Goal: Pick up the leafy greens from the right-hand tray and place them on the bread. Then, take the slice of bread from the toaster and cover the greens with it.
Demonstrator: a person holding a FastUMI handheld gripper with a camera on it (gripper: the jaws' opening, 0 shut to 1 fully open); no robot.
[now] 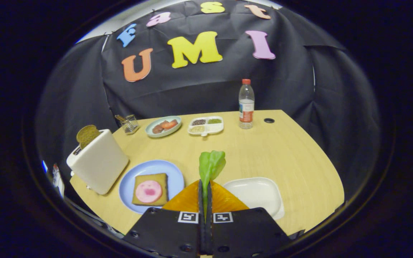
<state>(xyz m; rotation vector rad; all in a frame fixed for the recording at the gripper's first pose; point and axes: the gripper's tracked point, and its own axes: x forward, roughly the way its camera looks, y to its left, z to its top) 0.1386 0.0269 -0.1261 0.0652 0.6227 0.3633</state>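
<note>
My gripper (205, 188) is shut on the stem of the leafy greens (211, 165), and the green leaf sticks up ahead of the fingertips, lifted above the table. To the left of the fingers lies a blue plate (127, 186) bearing a slice of bread (151, 189) topped with a round pink meat slice (148, 191). Further left stands a white toaster (98, 165) with a slice of bread (87, 135) poking out of its slot. Right of the fingers sits the white tray (260, 193), with nothing on it.
At the table's back stand a plastic bottle (246, 104), a divided white dish (205, 125) of small foods, a pale green plate (163, 126) with sausages and a small glass holder (130, 123). A dark hole (269, 120) marks the tabletop by the bottle.
</note>
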